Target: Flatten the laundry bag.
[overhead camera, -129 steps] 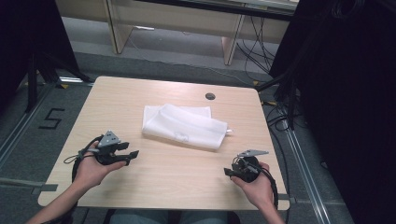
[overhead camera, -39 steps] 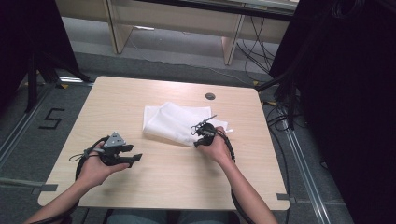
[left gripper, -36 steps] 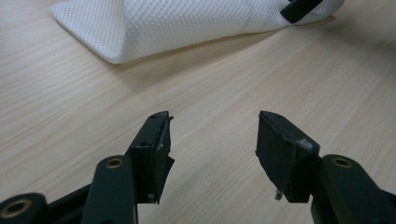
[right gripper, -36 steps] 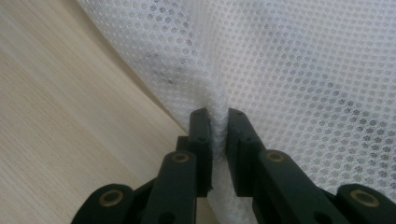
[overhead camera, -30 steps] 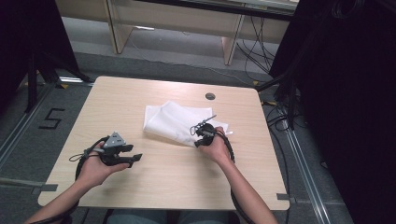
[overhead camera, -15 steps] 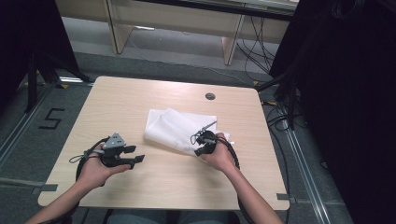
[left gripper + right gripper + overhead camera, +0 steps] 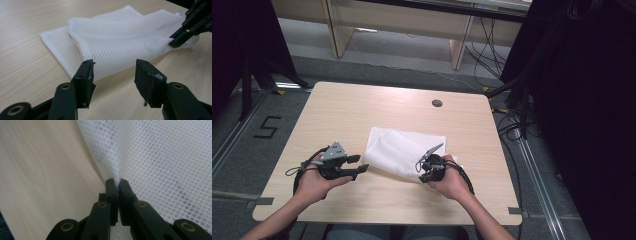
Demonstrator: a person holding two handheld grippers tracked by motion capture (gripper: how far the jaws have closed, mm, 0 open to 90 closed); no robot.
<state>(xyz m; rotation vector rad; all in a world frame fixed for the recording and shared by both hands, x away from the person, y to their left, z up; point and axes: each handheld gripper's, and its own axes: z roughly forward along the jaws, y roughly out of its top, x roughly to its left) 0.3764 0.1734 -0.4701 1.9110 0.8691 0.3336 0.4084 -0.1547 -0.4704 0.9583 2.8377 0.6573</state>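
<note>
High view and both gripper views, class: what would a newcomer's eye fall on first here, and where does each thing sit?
A white mesh fabric bag lies rumpled in the middle of the pale wooden table. The right gripper has its black jaws shut on the bag's near right edge, puckering the mesh. The left gripper hovers open just short of the bag's near left edge, its jaws having just been closing a little with nothing between them.

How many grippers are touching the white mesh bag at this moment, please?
1. The right gripper is shut on the white mesh bag at its right edge. The left gripper sits open just left of the bag, apart from it.
</note>
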